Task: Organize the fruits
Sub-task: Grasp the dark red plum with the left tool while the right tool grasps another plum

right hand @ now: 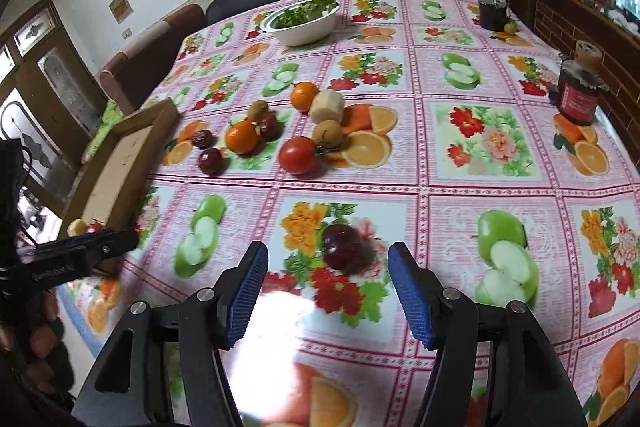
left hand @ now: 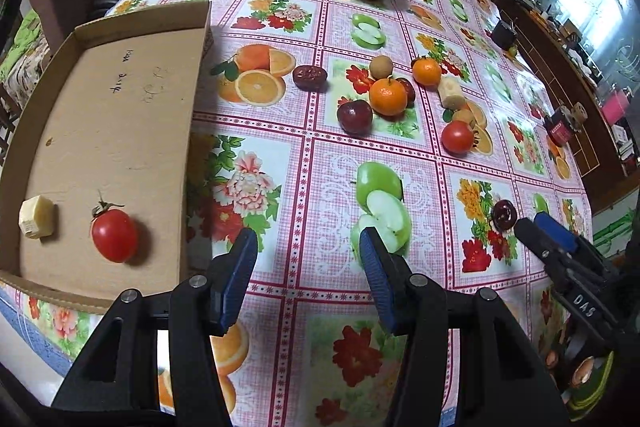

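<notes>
black gripper [left hand: 308, 255], blue ribbed pads [left hand: 240, 279], silver screws

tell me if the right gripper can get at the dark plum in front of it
Probably yes. The right gripper is open, and the dark plum lies alone on the tablecloth just beyond its fingertips, roughly centred between them. Nothing stands in between; the other fruits sit farther back.

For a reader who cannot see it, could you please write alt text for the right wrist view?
The open right gripper points at a dark red fruit lying just ahead on a fruit-patterned tablecloth. Farther back lie oranges, a tomato and other fruit, with a cardboard tray at left.
</notes>
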Demonstrator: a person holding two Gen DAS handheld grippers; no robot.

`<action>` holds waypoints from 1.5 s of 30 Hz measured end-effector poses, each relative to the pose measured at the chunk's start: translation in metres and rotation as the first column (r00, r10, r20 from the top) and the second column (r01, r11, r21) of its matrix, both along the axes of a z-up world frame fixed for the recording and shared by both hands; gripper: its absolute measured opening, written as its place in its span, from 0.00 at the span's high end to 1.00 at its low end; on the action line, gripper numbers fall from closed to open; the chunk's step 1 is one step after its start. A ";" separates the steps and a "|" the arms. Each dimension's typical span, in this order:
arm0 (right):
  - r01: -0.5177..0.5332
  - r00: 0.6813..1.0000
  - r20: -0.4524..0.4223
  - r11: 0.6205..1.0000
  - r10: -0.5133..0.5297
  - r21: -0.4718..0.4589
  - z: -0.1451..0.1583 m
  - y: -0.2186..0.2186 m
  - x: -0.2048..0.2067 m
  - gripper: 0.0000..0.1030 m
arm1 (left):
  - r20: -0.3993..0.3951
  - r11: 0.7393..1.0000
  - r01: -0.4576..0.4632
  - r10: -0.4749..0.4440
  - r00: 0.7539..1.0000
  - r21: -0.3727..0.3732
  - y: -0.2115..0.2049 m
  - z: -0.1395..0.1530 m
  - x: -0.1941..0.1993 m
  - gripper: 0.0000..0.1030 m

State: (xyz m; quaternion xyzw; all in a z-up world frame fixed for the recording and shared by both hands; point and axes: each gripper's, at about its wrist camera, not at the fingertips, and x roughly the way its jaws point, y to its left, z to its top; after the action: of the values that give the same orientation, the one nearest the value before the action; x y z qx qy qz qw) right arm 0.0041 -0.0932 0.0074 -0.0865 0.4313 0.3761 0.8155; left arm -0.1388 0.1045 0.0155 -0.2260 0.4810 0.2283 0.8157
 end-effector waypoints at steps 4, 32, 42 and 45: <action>-0.005 1.000 -0.006 1.000 0.004 -0.014 -0.006 0.004 0.005 0.38 | 0.002 1.000 -0.001 0.001 1.000 -0.016 0.003 0.000 0.008 0.50; -0.016 0.997 0.073 0.986 0.028 -0.164 -0.029 0.038 0.012 0.73 | 0.061 0.997 0.070 -0.068 0.996 -0.035 0.027 -0.032 0.107 0.75; -0.064 0.996 0.056 0.994 0.069 -0.088 -0.007 0.041 -0.003 0.74 | 0.076 0.999 0.041 -0.041 0.996 -0.002 0.021 -0.012 0.066 0.75; -0.085 0.995 0.052 0.995 0.088 -0.051 0.004 0.046 -0.009 0.74 | 0.085 0.999 0.016 -0.020 0.996 0.042 0.021 -0.001 0.051 0.75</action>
State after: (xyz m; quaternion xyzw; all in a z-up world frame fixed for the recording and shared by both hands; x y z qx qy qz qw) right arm -0.0050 -0.0477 0.0118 -0.1352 0.4140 0.3980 0.8074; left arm -0.0873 0.1256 0.0146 -0.2143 0.4428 0.2209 0.8421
